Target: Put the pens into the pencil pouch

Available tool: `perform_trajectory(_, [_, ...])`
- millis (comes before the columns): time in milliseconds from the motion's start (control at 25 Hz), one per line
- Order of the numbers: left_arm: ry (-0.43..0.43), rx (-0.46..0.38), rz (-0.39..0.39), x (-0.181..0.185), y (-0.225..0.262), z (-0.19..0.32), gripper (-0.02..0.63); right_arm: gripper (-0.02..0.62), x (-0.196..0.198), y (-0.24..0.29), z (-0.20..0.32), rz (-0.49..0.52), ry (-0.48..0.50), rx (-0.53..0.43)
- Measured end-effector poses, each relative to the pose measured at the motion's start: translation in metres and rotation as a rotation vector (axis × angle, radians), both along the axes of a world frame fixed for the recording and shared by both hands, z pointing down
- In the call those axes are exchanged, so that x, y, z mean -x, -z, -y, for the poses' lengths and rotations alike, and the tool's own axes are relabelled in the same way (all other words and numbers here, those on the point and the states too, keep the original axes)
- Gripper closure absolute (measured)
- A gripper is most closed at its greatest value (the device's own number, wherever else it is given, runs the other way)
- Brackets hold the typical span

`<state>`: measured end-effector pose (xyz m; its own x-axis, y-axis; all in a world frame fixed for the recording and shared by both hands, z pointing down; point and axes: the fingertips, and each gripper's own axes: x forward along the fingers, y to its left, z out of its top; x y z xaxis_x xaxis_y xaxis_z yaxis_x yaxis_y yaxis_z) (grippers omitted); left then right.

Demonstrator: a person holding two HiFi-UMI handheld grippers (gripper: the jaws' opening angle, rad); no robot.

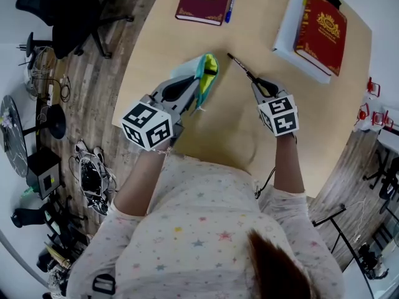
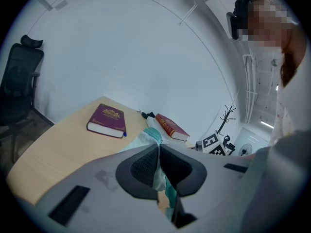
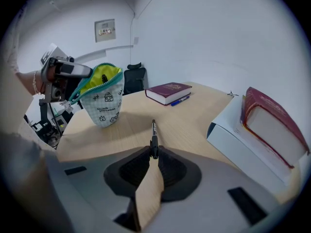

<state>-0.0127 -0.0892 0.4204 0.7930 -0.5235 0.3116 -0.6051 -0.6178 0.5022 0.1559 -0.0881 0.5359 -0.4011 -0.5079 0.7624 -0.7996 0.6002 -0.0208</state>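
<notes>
The pencil pouch (image 1: 206,80) is white with small prints, a teal zip and a yellow lining; its mouth (image 3: 104,76) gapes open. My left gripper (image 1: 190,92) is shut on the pouch's edge (image 2: 158,171) and holds it up off the table. My right gripper (image 1: 265,87) is shut on a black pen (image 3: 153,139), which points forward and away over the table (image 1: 249,136); its tip (image 1: 229,56) lies to the right of the pouch. A blue pen (image 1: 230,7) lies beside the maroon book (image 1: 204,0) at the far side.
A second red book (image 1: 320,33) rests on a white box (image 3: 243,140) at the far right. Office chairs (image 1: 68,14) and cables stand on the wooden floor to the left of the table. The table's front edge is close to the person's body.
</notes>
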Motion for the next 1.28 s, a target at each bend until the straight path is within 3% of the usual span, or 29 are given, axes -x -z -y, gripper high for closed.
perform_trajectory(640, [-0.006, -0.001, 0.002, -0.003, -0.001, 0.001, 0.586, 0.54, 0.008, 0.094, -0.017, 0.049, 0.065, -0.126])
perform_trajectory(1280, [-0.027, -0.004, 0.012, -0.006, -0.003, -0.004, 0.586, 0.54, 0.033, 0.161, -0.042, 0.074, 0.237, -0.169])
